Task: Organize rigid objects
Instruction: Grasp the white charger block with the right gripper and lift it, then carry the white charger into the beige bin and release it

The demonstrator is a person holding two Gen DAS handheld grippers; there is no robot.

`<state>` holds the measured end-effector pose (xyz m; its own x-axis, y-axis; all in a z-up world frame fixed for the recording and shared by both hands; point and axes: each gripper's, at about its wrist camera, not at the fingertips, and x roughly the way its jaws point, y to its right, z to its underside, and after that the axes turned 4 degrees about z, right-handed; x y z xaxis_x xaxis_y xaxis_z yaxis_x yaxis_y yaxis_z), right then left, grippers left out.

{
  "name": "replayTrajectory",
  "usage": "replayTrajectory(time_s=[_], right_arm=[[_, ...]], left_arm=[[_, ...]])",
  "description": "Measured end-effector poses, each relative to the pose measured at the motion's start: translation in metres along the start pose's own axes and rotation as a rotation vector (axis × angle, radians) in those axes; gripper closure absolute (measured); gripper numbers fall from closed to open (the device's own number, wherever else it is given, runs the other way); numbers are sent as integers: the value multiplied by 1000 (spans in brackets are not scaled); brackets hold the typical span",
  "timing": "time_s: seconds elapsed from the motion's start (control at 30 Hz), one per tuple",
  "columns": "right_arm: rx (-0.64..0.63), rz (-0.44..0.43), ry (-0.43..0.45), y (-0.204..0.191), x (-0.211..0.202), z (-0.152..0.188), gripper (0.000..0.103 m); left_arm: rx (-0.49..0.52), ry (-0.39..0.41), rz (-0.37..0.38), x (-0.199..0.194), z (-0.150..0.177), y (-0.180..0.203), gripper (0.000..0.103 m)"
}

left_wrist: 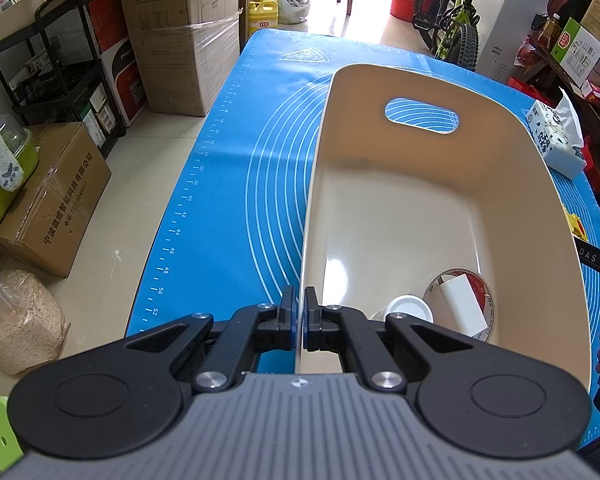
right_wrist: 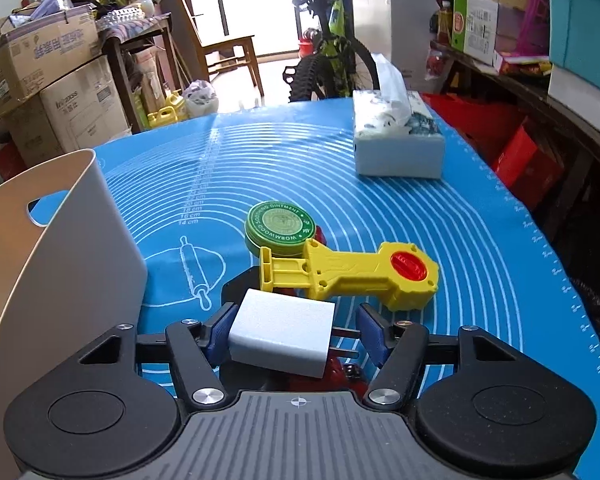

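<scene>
1. The bin (left_wrist: 440, 208) wall is clamped by the left gripper (left_wrist: 299, 304); a white block (left_wrist: 462, 304) is seen inside.
2. A charger (right_wrist: 282, 332) lies between the right gripper's (right_wrist: 296, 330) parted jaws; only the left pad (right_wrist: 220, 330) is touched.
3. A green tin (right_wrist: 280, 230) and yellow toy (right_wrist: 352, 274) rest on the mat (right_wrist: 460, 220).

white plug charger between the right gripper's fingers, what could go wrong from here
1. The white plug charger touches only the right gripper's left blue pad, with a gap on the prong side, so it could twist or slip.
2. It may bump the yellow plastic toy just ahead.
3. The left gripper pinches the beige plastic bin's rim, which could tip.
</scene>
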<state>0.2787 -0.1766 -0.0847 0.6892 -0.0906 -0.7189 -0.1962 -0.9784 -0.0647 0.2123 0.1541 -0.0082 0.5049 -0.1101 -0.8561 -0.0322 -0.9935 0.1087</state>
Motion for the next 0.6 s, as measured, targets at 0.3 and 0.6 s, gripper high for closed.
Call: replayTrajectory(time_s=[0.3,0.6], right_arm=[[-9,11,51,1,-21,-6,36],[-55,-14,88,-9,-47,-16,36]], left_arm=[[-1,0,1,0,0,0,99],[-3,-1,3,0,0,1,99]])
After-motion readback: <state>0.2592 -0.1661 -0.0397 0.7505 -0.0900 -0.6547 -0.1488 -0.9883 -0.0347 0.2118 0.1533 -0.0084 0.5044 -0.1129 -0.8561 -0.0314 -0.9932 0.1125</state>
